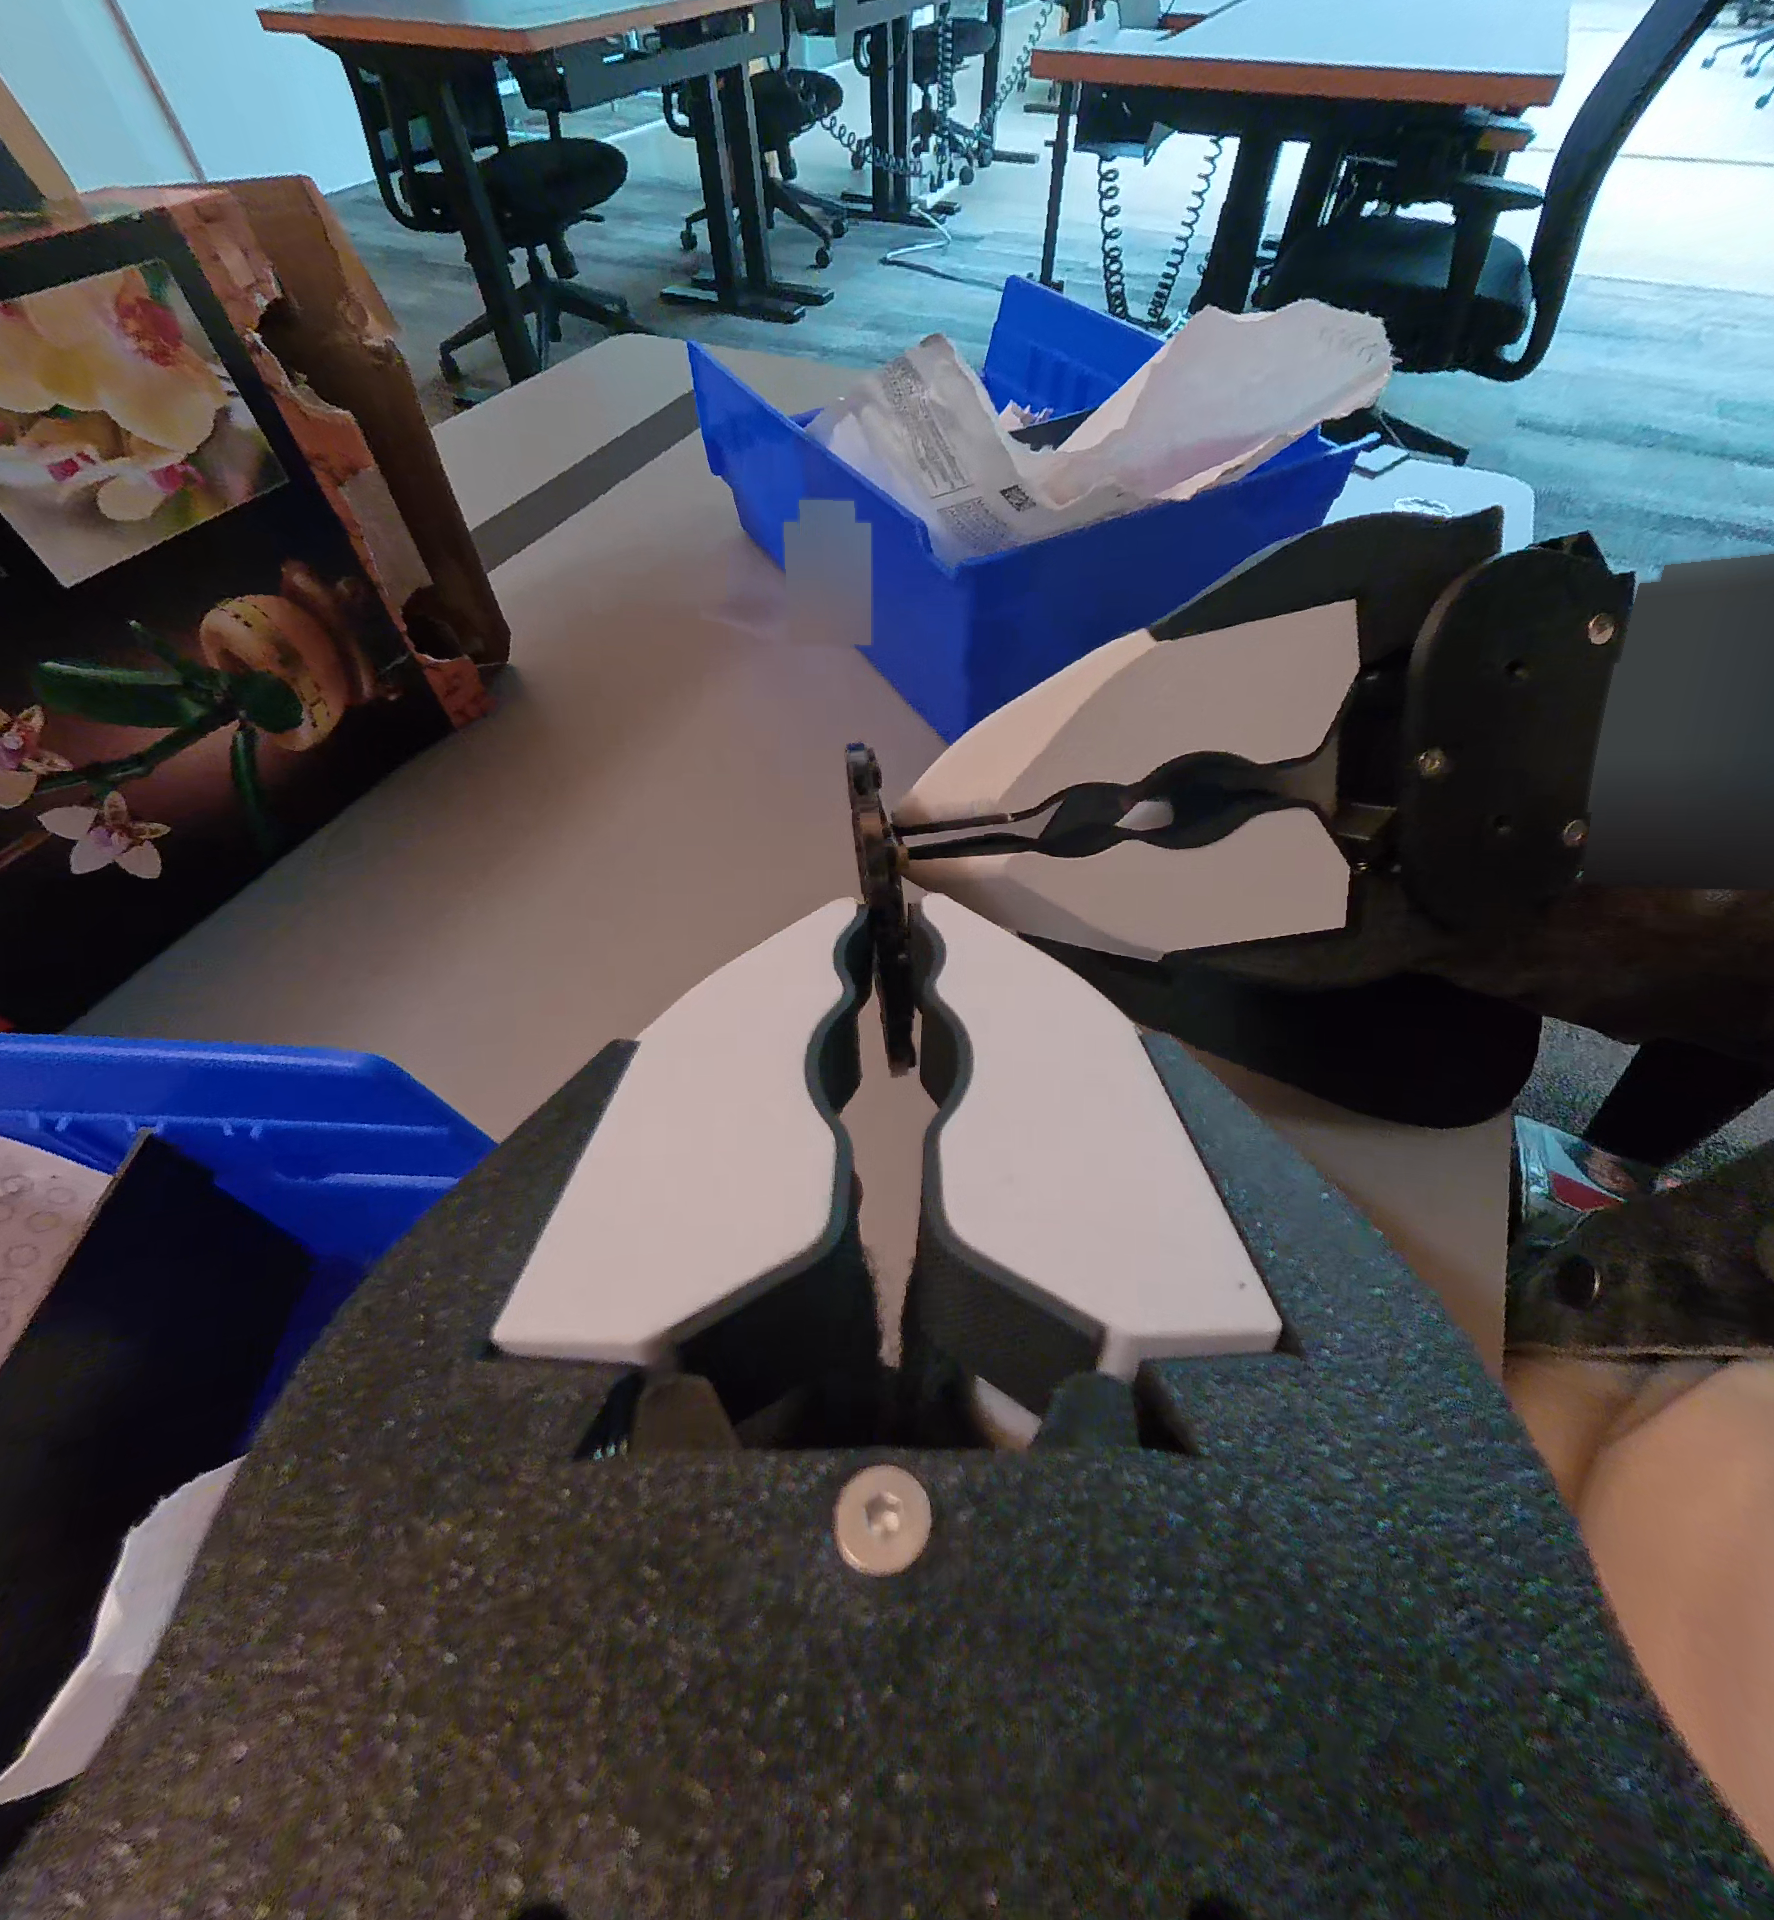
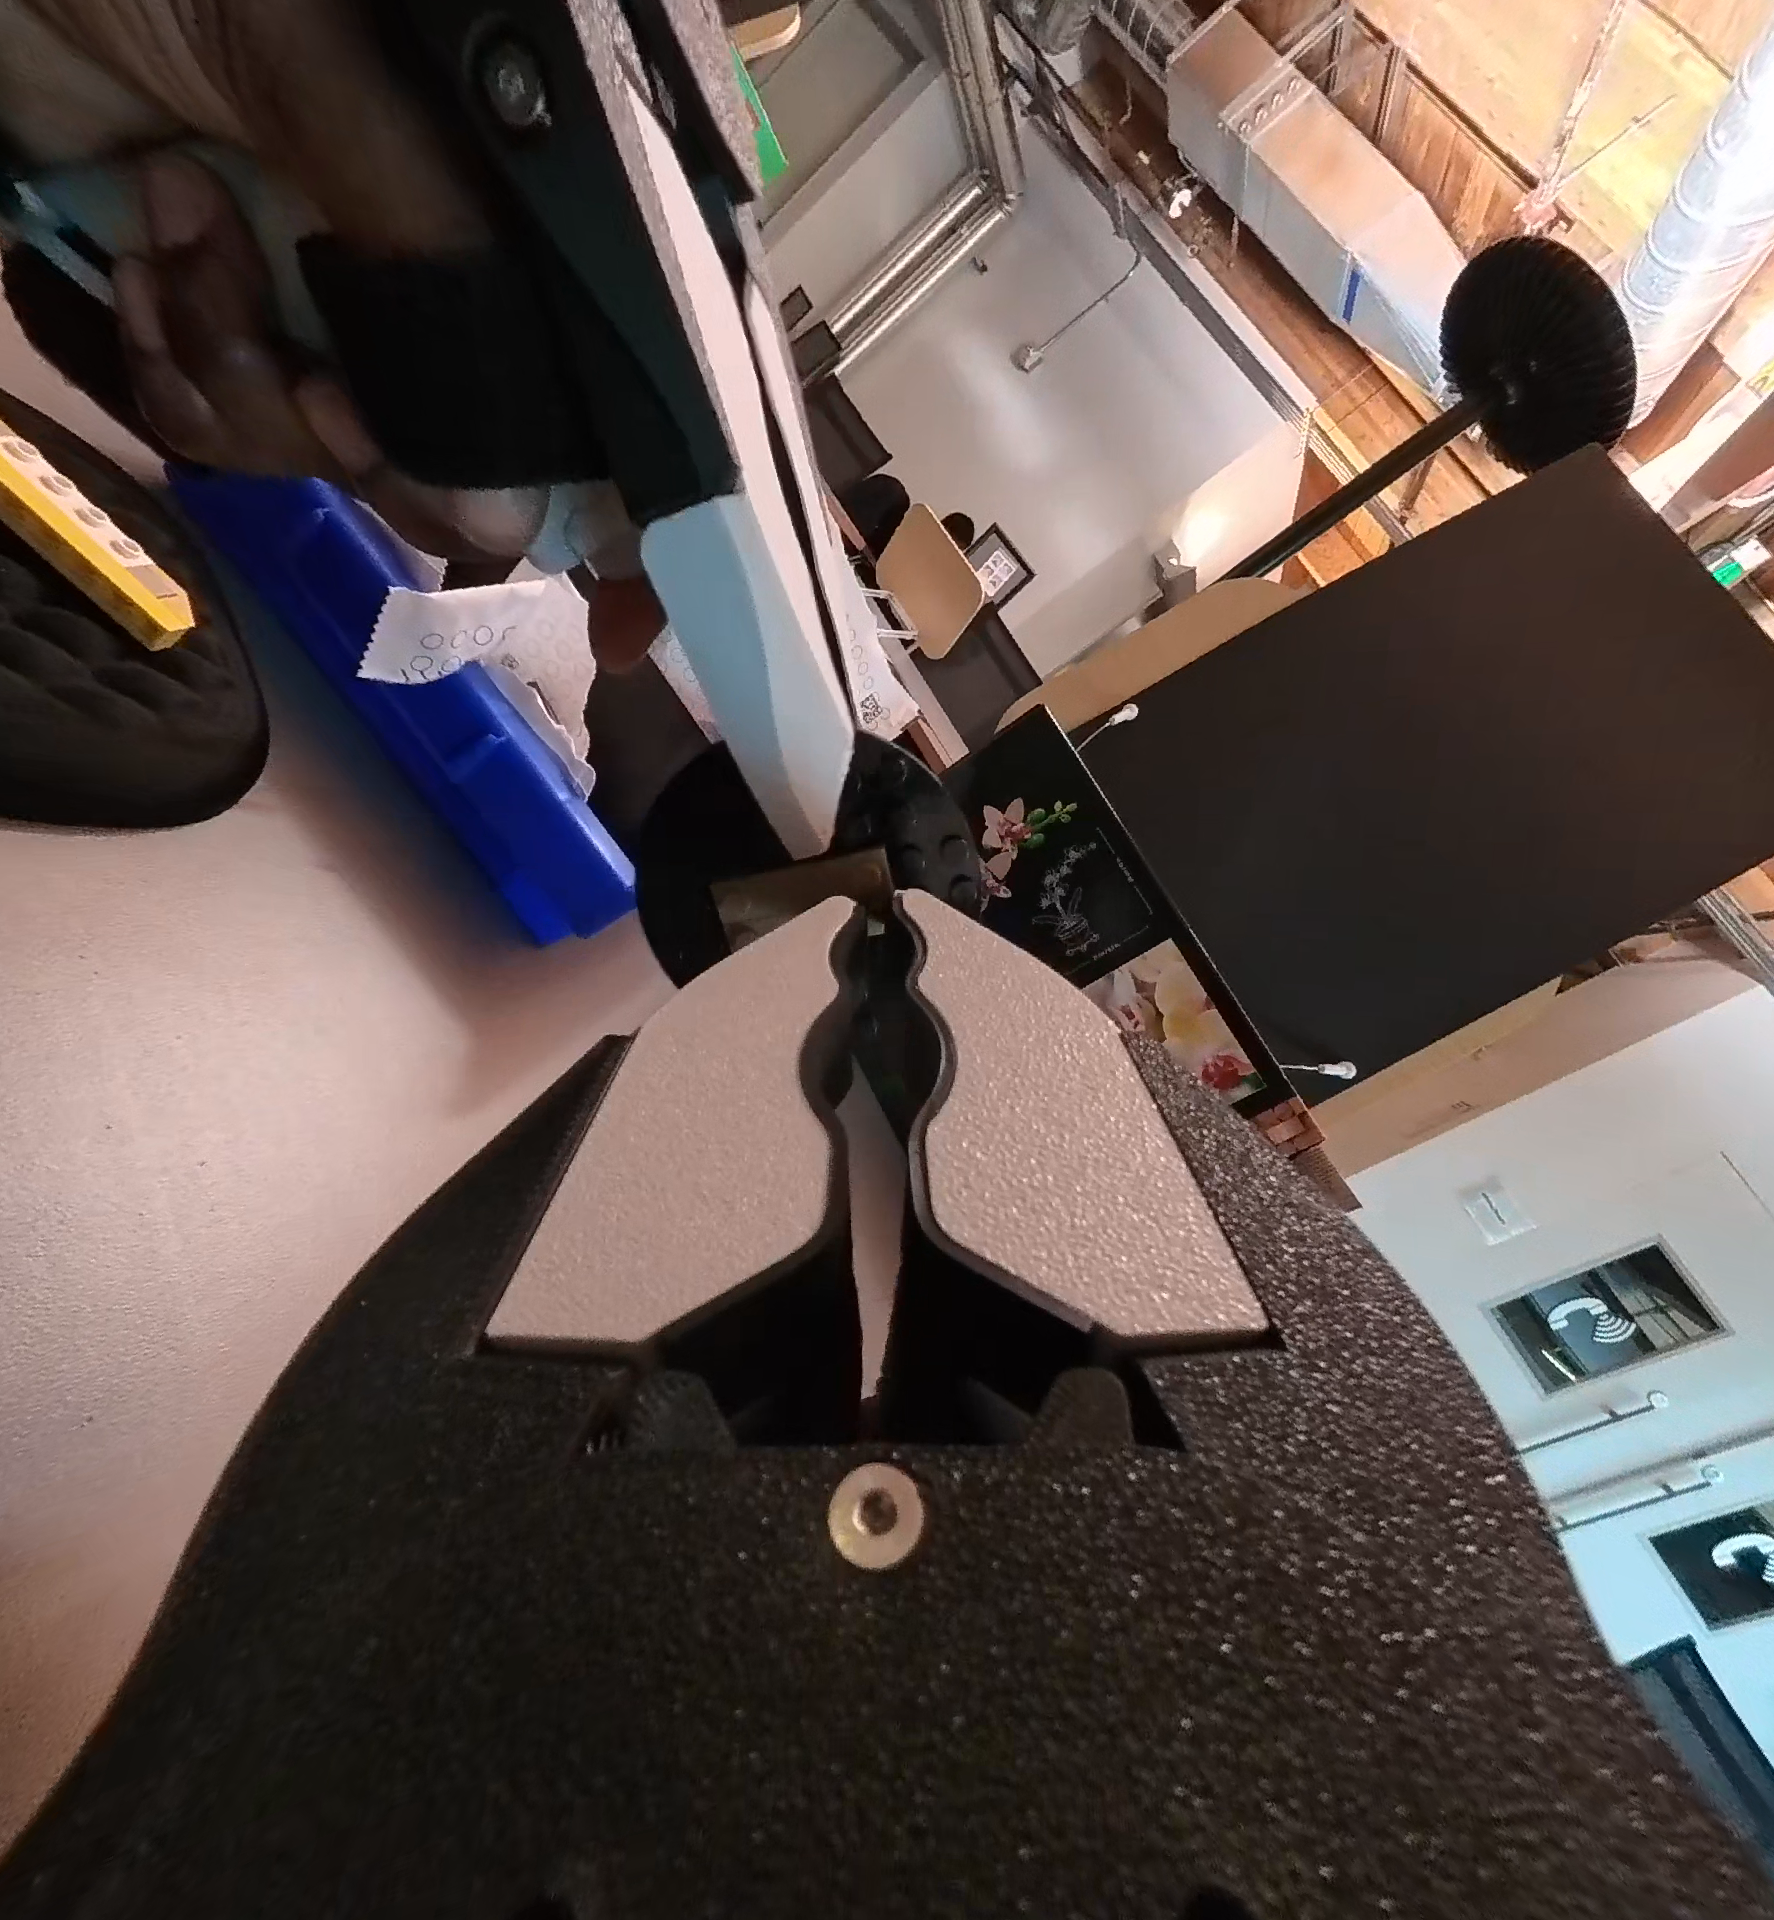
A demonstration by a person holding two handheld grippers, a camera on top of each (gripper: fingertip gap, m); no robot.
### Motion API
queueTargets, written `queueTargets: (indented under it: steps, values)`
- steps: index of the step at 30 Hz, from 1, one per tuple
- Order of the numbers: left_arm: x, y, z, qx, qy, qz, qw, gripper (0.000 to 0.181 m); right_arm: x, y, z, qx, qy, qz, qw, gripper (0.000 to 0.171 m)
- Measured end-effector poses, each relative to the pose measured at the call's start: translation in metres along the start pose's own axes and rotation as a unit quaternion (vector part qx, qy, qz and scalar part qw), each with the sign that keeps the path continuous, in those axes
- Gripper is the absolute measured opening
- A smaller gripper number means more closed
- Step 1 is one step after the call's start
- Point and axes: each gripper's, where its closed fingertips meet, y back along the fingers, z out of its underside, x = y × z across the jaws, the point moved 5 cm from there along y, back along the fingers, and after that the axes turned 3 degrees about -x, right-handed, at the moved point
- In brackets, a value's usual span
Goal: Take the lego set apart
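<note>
A black round lego plate [image 1: 875, 821] stands on edge above the grey table [image 1: 550, 831]. My left gripper [image 1: 888, 914] is shut on its lower edge. My right gripper [image 1: 898, 836] comes in from the right and is shut on a small tan piece [image 1: 901, 854] on the plate's side. In the right wrist view, my right gripper [image 2: 875, 912] pinches the tan piece [image 2: 862, 875] against the black round plate [image 2: 914, 821]. The left gripper [image 2: 821, 800] reaches down from above onto the same plate, held by a hand [image 2: 239, 343].
A blue bin [image 1: 1070, 613] with torn paper bags stands behind the grippers. A lego box [image 1: 135, 623] with flower pictures stands at left. A second blue bin [image 1: 239, 1122] is at lower left. A yellow lego plate [image 2: 52, 509] lies on a black mat [image 2: 52, 707]. My left and right fingertips are right by each other.
</note>
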Motion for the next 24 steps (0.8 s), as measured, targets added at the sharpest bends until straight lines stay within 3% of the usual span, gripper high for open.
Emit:
queueTargets:
  steps: [5, 8, 10, 12, 14, 17, 19, 22, 24]
  values:
    - [-0.001, 0.0, -0.002, 0.026, 0.025, -0.011, 0.999, 0.004, 0.002, 0.001, -0.001, 0.001, -0.006, 0.008, 1.0, 0.001]
    - [-0.015, 0.004, -0.005, 0.053, 0.025, -0.09, 0.994, 0.004, -0.002, 0.002, -0.002, 0.002, 0.0, -0.004, 1.0, 0.0]
    - [-0.017, 0.01, -0.011, 0.084, 0.039, -0.081, 0.992, 0.004, -0.004, 0.001, -0.004, -0.001, 0.01, -0.005, 1.0, 0.0]
    - [-0.017, 0.014, -0.014, 0.116, 0.069, -0.058, 0.989, 0.004, -0.003, -0.001, -0.003, 0.01, -0.027, -0.01, 1.0, 0.0]
    - [-0.019, 0.017, -0.015, 0.162, 0.112, -0.034, 0.98, 0.004, 0.006, 0.003, -0.008, 0.059, -0.131, -0.021, 0.989, 0.0]
    - [-0.017, 0.022, -0.016, 0.248, 0.208, 0.064, 0.944, 0.004, 0.021, 0.005, -0.006, 0.12, -0.335, -0.081, 0.931, 0.024]
    - [-0.015, 0.026, -0.016, 0.294, 0.275, 0.14, 0.904, 0.004, 0.028, 0.004, 0.001, 0.159, -0.459, -0.143, 0.863, 0.04]
    - [-0.01, 0.022, -0.007, 0.279, 0.307, 0.202, 0.887, 0.004, 0.035, 0.007, 0.003, 0.236, -0.599, -0.261, 0.719, 0.039]
    - [-0.004, 0.016, -0.002, 0.254, 0.296, 0.208, 0.897, 0.004, 0.03, 0.006, 0.003, 0.238, -0.62, -0.306, 0.682, 0.034]
